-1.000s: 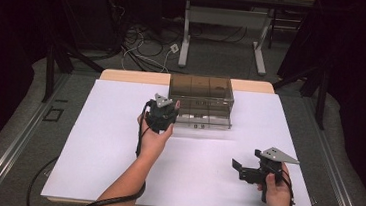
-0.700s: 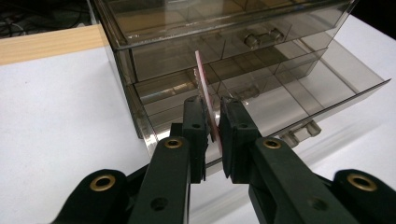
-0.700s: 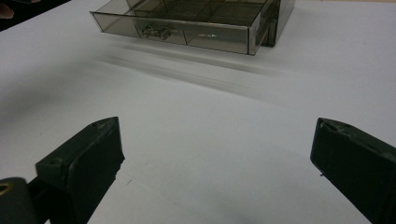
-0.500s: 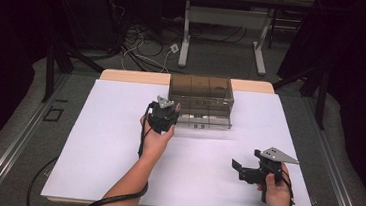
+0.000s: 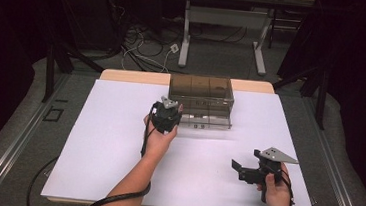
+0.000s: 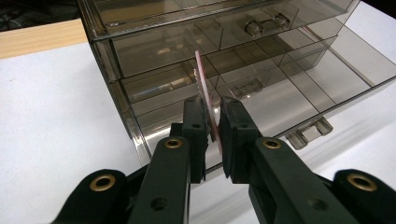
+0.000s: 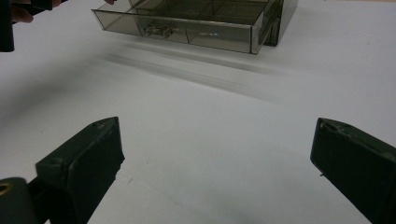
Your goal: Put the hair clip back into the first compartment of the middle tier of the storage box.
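Left gripper (image 5: 169,111): held at the front left corner of the drawer box (image 5: 201,100)
Right gripper (image 5: 249,170): low over the white table (image 5: 102,141), well apart from box
Drawer box: smoky transparent, at the table's far edge

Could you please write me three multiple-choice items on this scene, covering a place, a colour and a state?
1. Where is the pink card?
A. clamped in the left gripper
B. flat on the table
C. in the right gripper

2. What colour is the drawer box?
A. opaque red
B. smoky clear brown
C. white

3. How does the right gripper stand?
A. shut on a card
B. shut, empty
C. open, empty

Key: 1 A, its jaws pinch the card edge-up before the open bottom drawer. 2 B, the dividers show through the walls. 3 C, its jaws stand wide apart over the white table.
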Demonstrator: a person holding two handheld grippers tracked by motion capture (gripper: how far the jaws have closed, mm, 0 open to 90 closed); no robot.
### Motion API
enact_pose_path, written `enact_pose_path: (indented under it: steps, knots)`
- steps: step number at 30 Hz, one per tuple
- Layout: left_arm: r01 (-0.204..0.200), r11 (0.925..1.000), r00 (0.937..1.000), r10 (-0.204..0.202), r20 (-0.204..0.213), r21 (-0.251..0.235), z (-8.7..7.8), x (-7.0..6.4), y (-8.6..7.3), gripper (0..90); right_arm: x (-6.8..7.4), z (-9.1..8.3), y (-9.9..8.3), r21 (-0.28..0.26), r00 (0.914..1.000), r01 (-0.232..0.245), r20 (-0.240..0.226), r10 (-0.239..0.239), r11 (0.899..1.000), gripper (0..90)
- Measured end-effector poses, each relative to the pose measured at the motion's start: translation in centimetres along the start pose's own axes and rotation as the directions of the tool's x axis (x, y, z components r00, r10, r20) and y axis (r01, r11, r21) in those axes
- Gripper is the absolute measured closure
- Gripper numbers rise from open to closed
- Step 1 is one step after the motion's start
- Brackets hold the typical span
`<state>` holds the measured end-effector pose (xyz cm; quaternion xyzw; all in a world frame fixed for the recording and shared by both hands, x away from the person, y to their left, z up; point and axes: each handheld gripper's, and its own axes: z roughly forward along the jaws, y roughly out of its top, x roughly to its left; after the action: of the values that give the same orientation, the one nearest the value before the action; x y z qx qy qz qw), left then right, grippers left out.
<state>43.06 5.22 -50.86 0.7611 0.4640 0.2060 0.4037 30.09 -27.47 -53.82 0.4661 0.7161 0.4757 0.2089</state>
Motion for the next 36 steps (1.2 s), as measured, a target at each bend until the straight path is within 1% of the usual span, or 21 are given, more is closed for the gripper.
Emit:
enact_pose_path:
  steps: [5, 8, 12, 13, 15, 18, 23, 24, 26, 33, 35, 36]
  knots:
    - [0.012, 0.9999, 0.9999, -0.012, -0.002, 0.003, 0.1, 0.0, -0.1, 81.4, 0.0, 0.0, 0.0, -0.001, 1.0000, 0.002, -0.002, -0.002, 1.000, 2.3]
    - [0.003, 1.0000, 1.0000, -0.003, -0.002, 0.009, 0.2, 0.1, -0.2, 81.4, 0.0, 0.0, 0.0, 0.000, 1.0000, 0.005, 0.000, -0.005, 1.000, 2.3]
    - [0.010, 0.9999, 1.0000, -0.010, -0.002, 0.013, 0.2, 0.2, -0.2, 81.4, 0.0, 0.1, 0.0, 0.003, 1.0000, 0.006, -0.001, -0.006, 1.000, 2.3]
    - [0.016, 0.9998, 0.9999, -0.016, -0.005, 0.009, 0.3, 0.1, -0.3, 81.4, 0.0, 0.1, 0.0, 0.003, 1.0000, 0.007, -0.002, -0.007, 1.000, 2.3]
    - [0.008, 0.9999, 0.9998, -0.008, -0.016, 0.007, 0.3, 0.2, -0.3, 81.1, 0.0, 0.0, 0.0, 0.003, 1.0000, 0.004, -0.003, -0.004, 1.000, 2.3]
    - [0.022, 0.9997, 0.9995, -0.022, -0.021, 0.006, 0.3, 0.5, -0.3, 78.1, 0.0, 0.0, 0.0, 0.002, 1.0000, 0.004, -0.002, -0.004, 1.000, 2.3]
    - [0.023, 0.9997, 0.9992, -0.023, -0.034, 0.002, 0.1, 0.8, -0.4, 76.6, 0.0, 0.0, 0.0, 0.003, 1.0000, 0.006, -0.002, -0.006, 1.000, 2.3]
    - [0.031, 0.9995, 0.9988, -0.031, -0.037, -0.002, 0.0, 0.9, -0.4, 75.8, 0.0, 0.0, 0.0, 0.003, 1.0000, 0.005, -0.002, -0.005, 1.000, 2.3]
    - [0.028, 0.9996, 0.9989, -0.028, -0.039, -0.005, -0.1, 1.0, -0.4, 73.5, 0.0, 0.1, 0.0, 0.003, 1.0000, 0.007, -0.002, -0.007, 1.000, 2.3]
    - [0.050, 0.9984, 0.9978, -0.051, -0.043, -0.026, -0.5, 1.1, -0.2, 65.2, 0.0, 0.1, 0.0, 0.003, 1.0000, 0.007, -0.001, -0.007, 1.000, 2.3]
    - [0.050, 0.9982, 0.9980, -0.051, -0.038, -0.034, -0.6, 1.0, -0.1, 64.0, 0.0, 0.1, 0.0, 0.004, 1.0000, 0.005, -0.001, -0.005, 1.000, 2.3]
    - [0.042, 0.9983, 0.9982, -0.044, -0.040, -0.039, -0.6, 1.0, -0.1, 63.1, 0.0, 0.1, 0.0, 0.003, 1.0000, 0.006, -0.001, -0.006, 1.000, 2.3]
